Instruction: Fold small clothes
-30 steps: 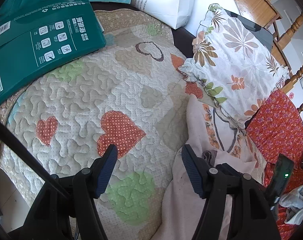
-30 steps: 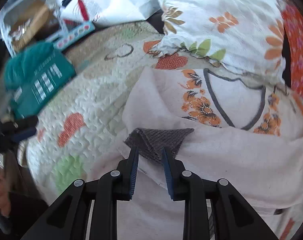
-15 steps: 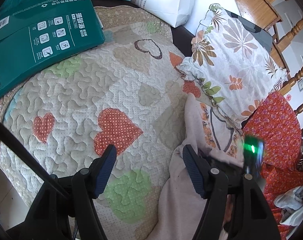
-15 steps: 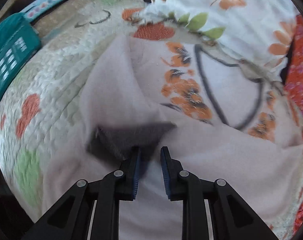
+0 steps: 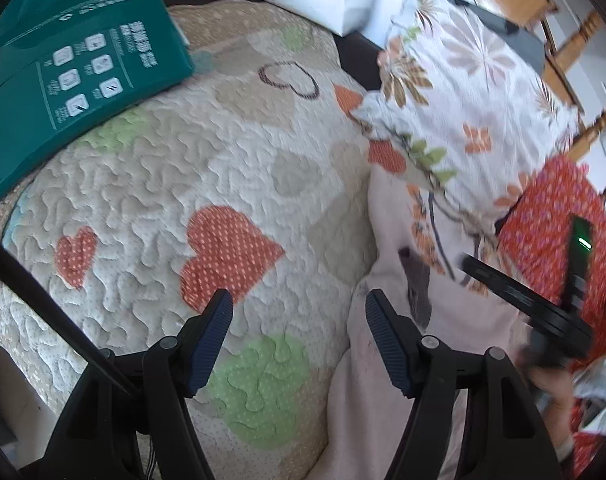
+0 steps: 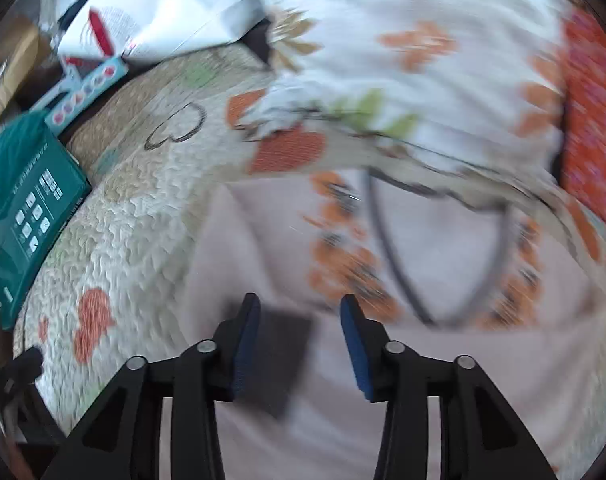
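We hold both grippers, left (image 5: 299, 308) and right (image 6: 300, 312), spread wide, gripping nothing. Shirt (image 6: 443, 240) lies on quilt (image 5: 183, 168), its top edge against pillow (image 5: 463, 92). Risk: released cuff (image 6: 279, 356) unfolds; loose fabric creeps back.

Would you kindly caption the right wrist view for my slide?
Open right gripper over a pale garment with a dark patch on a heart quilt.

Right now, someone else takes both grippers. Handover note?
Left gripper: open, empty, over the quilt at the garment's edge.
Right gripper: open, holding nothing, over the dark grey patch.
Pale pink garment with orange flowers lies rumpled on the quilt, its top against the floral pillow.
Done: no tidy fold visible.
Left: flatten, fold, set aside.
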`<state>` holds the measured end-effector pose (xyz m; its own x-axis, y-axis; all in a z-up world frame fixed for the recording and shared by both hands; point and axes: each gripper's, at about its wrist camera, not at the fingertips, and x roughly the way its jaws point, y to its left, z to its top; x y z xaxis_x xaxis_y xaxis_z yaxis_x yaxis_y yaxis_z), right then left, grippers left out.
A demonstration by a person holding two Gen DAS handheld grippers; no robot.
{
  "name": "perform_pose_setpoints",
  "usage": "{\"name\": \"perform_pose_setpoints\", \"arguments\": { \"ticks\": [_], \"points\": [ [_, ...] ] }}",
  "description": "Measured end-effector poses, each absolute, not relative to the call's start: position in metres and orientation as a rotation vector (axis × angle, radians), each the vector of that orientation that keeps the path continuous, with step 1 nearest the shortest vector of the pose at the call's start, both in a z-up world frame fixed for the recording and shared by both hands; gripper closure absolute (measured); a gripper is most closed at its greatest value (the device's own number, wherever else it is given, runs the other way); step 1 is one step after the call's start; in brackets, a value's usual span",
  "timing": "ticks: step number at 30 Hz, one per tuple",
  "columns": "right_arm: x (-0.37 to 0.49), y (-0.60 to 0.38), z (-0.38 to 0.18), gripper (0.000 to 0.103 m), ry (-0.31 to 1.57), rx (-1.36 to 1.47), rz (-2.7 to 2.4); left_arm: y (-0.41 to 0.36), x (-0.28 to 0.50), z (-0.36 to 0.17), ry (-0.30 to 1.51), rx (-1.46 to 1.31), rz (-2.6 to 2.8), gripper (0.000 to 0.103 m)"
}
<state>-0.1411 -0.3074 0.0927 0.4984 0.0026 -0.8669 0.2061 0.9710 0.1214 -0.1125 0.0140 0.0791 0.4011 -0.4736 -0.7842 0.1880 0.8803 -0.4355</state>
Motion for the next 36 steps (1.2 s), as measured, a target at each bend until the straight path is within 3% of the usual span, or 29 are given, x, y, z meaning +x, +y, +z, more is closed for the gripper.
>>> {"name": "perform_pose_setpoints", "arguments": {
  "ticks": [8, 11, 14, 29, 36],
  "points": [
    [-0.323, -0.425, 0.095, 0.042, 1.035, 0.419, -0.392, -0.022, -0.146, 0.041, 1.193, -0.207, -0.604, 0.035],
    [-0.380, -0.457, 0.072, 0.042, 1.035, 0.579, -0.444, -0.028, -0.158, 0.020, 1.238, -0.212, -0.647, 0.037],
    [-0.419, -0.468, 0.045, 0.042, 1.015, 0.713, -0.441, -0.029, -0.174, 0.021, 1.174, -0.171, -0.676, 0.038],
    [-0.452, -0.401, 0.026, 0.044, 0.870, 1.022, -0.083, -0.010, -0.273, -0.010, 1.265, -0.383, -0.881, 0.051],
    [-0.481, -0.377, 0.021, 0.052, 0.842, 1.054, -0.099, -0.013, -0.295, -0.011, 1.265, -0.358, -0.889, 0.051]
  ]
}}
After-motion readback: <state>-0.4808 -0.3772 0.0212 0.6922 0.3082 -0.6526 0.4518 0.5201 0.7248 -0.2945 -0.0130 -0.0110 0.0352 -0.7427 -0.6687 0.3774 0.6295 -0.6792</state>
